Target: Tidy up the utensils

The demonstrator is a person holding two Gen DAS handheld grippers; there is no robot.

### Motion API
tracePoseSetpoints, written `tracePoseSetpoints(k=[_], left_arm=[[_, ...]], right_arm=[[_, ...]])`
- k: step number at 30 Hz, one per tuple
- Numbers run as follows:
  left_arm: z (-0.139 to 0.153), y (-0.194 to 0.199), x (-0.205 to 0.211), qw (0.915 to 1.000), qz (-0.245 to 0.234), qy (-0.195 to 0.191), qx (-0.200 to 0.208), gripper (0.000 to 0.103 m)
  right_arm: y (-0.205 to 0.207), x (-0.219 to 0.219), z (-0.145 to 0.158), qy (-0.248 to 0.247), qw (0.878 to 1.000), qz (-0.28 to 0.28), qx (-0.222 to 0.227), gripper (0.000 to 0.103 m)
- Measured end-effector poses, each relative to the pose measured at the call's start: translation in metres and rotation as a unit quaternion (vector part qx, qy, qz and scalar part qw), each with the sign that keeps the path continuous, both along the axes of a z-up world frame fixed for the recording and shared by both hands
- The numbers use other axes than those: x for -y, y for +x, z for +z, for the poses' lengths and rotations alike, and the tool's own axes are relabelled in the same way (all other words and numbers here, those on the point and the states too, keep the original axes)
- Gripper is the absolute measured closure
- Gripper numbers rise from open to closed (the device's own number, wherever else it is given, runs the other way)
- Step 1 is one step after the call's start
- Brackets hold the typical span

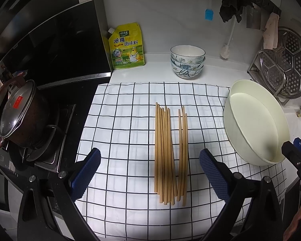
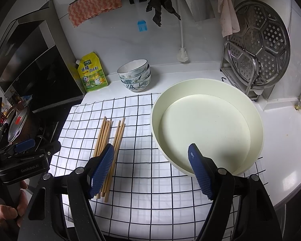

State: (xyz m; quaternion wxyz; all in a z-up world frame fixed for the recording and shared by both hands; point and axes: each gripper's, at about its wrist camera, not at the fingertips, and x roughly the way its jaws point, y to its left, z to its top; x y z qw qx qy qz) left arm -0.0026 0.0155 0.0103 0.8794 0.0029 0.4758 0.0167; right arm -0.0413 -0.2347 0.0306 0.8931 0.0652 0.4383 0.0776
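Several wooden chopsticks lie side by side on a white cloth with a black grid, running away from me. My left gripper hangs open above their near ends, one finger on each side, holding nothing. To the right sits a large cream round tray, empty. In the right wrist view the chopsticks lie left of the tray. My right gripper is open over the tray's near left rim, its left finger above the chopsticks.
Stacked patterned bowls and a yellow seasoning pouch stand at the back wall. A lidded pot sits on the stove at left. A steel steamer rack leans at back right. A hand holds the left gripper.
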Motion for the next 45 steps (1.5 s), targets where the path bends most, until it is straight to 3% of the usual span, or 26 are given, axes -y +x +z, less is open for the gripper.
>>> tracePoseSetpoints(k=[22,30,39,45], left_arm=[[-0.003,-0.001,-0.005,1.0000,0.000,-0.001,0.001,0.006],[-0.013,-0.001,-0.029,1.0000,0.009,0.000,-0.003,0.006],[-0.056,0.017,-0.066,0.9995,0.014,0.011,-0.028,0.006],[-0.091,0.032,-0.081,0.9991,-0.001,-0.014,-0.041,0.006]], right_arm=[[0.000,-0.009,0.000,-0.002,1.000,0.003,0.000,0.030],[0.002,-0.023,-0.007,-0.005,1.000,0.014,-0.005,0.030],[0.006,-0.064,-0.048,0.010,0.998,0.052,-0.046,0.030],[0.019,-0.087,-0.089,0.013,0.996,0.050,-0.079,0.030]])
